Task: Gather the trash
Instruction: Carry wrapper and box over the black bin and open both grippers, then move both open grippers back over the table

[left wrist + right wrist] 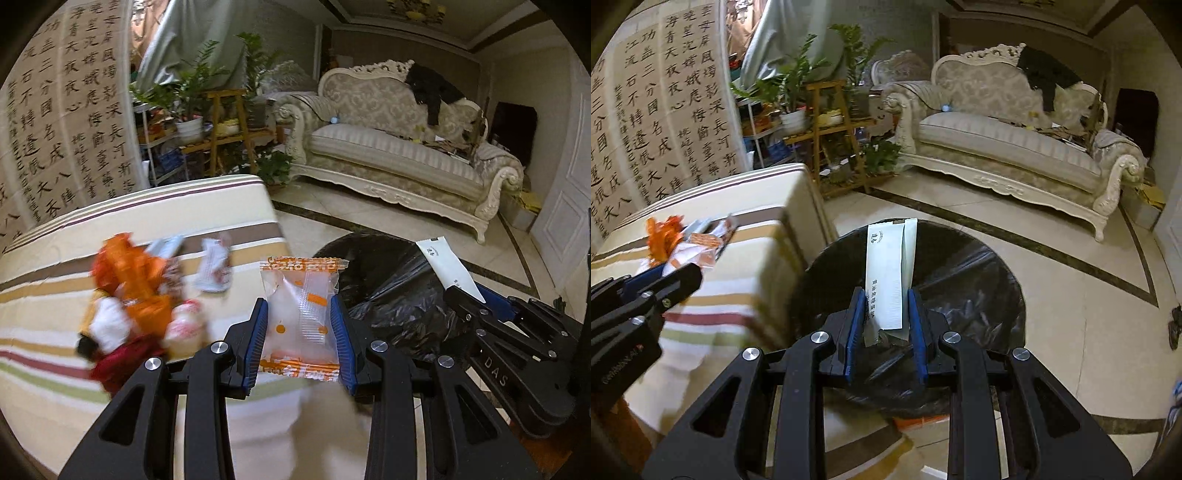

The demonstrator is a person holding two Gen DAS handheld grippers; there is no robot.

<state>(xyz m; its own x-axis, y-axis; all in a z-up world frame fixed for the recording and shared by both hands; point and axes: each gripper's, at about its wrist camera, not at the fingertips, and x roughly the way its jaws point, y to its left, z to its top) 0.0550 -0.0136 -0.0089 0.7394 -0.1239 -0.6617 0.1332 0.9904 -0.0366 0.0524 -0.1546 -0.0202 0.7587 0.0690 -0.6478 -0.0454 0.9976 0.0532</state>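
Note:
My left gripper (298, 310) is shut on a clear snack wrapper with orange print (295, 314), held above the right edge of the striped table (55, 369). My right gripper (885, 302) is shut on a white paper packet (890, 273), held over the bin lined with a black bag (960, 295). The bin also shows in the left wrist view (388, 288), with the right gripper (476, 299) and its white packet (448, 264) above it. More wrappers lie on the table: an orange pile (133, 280) and a white one (216, 267).
The striped table also shows at the left of the right wrist view (738, 288), with the left gripper (650, 291) over it. A cream sofa (1015, 147) and potted plants on wooden shelves (827, 110) stand behind on the tiled floor (1089, 314).

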